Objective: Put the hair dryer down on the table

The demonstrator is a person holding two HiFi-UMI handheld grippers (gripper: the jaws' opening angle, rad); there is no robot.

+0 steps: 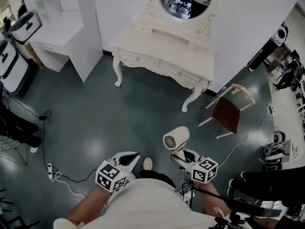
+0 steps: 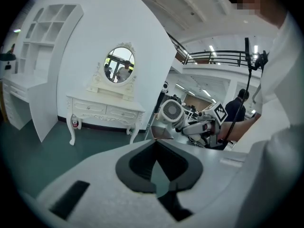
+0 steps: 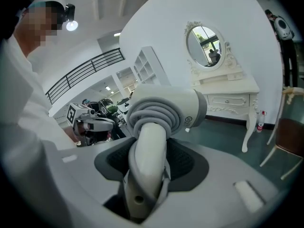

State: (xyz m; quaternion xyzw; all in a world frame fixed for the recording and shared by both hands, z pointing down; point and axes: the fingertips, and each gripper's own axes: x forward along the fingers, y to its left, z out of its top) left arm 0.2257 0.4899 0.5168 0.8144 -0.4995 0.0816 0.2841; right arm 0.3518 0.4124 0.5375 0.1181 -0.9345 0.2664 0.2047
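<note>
My right gripper [image 1: 180,155] has its jaws clenched on the handle of the hair dryer [image 1: 176,139]. The barrel is up and the cord is coiled at the neck, so nothing dangles. It hangs over the floor, well apart from the dressing-table counter [image 1: 162,44] ahead. My left gripper [image 1: 127,160] is empty, jaws closed together, off to the side. I judge the approach comes next.
</note>
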